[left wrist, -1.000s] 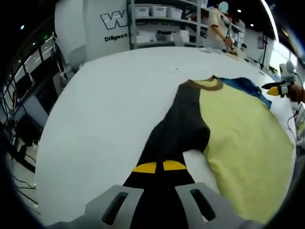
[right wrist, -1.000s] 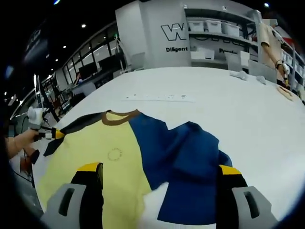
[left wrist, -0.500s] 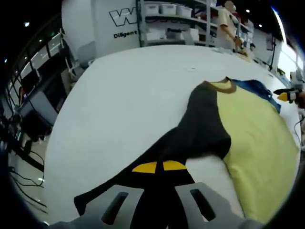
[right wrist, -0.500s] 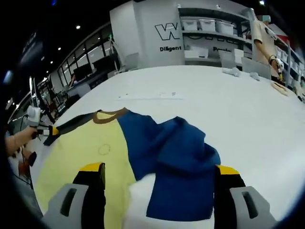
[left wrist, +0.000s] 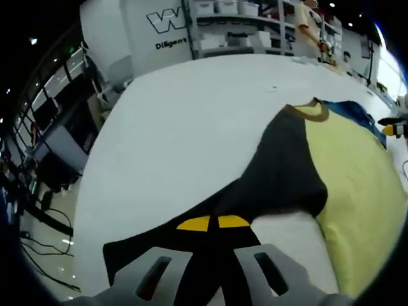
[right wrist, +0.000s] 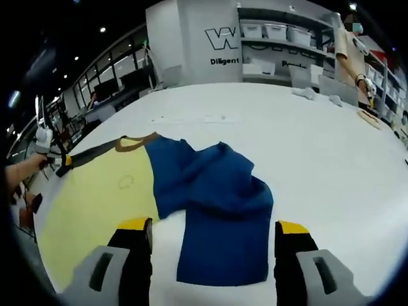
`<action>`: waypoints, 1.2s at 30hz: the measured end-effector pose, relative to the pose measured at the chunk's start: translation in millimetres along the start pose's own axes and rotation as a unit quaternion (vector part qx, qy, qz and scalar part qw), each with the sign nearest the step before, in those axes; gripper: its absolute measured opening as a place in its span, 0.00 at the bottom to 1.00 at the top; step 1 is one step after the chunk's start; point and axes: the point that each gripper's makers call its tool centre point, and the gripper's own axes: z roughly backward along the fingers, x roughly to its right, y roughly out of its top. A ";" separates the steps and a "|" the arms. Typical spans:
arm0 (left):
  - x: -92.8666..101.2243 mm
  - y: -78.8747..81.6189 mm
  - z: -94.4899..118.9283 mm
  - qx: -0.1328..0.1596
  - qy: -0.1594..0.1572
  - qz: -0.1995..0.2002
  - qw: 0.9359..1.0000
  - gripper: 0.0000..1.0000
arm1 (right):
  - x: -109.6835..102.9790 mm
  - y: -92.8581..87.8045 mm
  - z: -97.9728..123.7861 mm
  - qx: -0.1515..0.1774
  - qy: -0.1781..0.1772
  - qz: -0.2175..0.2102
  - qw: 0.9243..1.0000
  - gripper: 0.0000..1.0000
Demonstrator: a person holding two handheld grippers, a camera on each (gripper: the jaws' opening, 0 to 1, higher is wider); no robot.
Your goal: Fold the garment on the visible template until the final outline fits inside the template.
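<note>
big white table [left wrist: 185, 121] takes up most of both views, round-ish and bare apart from the garment. background is a showroom sort of space, grey wall with a white logo [right wrist: 223, 37], shelving with white bins [right wrist: 280, 32], and a person [right wrist: 350, 51] standing past the far edge of the table.

the garment [left wrist: 357, 166] is a colour-block shirt lying flat with a pale yellow body, a brown ribbed collar [left wrist: 309, 109], one dark charcoal sleeve [left wrist: 280, 172] and one blue sleeve [right wrist: 220, 210]. in the left gripper view it lies toward the table's right edge, and the charcoal sleeve is stretched out long from the shoulder toward the camera. the cloth is smooth on the yellow panel, with a small faint ring mark [right wrist: 125, 183] on the chest. the blue side is rumpled, folded over itself into a thick slab with a hump in the middle.

i can't make out any template outline on the table.

left gripper [left wrist: 213, 223]: its yellow-tipped jaws are pressed together on the charcoal sleeve, cuff end running under them.

right gripper [right wrist: 213, 229]: jaws spread wide, one on each side of the folded blue sleeve, not touching it that i can tell.
</note>
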 end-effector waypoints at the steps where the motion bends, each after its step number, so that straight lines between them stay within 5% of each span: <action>1: -1.8 -0.3 0.2 -0.001 0.003 0.000 1.000 0.04 | 0.6 -1.2 0.5 -0.001 -0.002 0.002 1.000 0.69; 7: -8.7 0.1 -1.4 -0.003 0.009 -0.003 1.000 0.04 | -10.9 -6.6 6.2 -0.003 0.012 0.051 0.999 0.59; 19: -11.2 0.6 -2.4 -0.005 0.012 -0.005 1.000 0.04 | -19.6 -22.4 6.1 -0.023 0.024 0.071 0.997 0.52; 36: -12.0 1.1 -2.6 -0.005 0.016 -0.012 1.000 0.04 | -17.5 -40.1 12.5 -0.055 0.029 0.119 0.991 0.19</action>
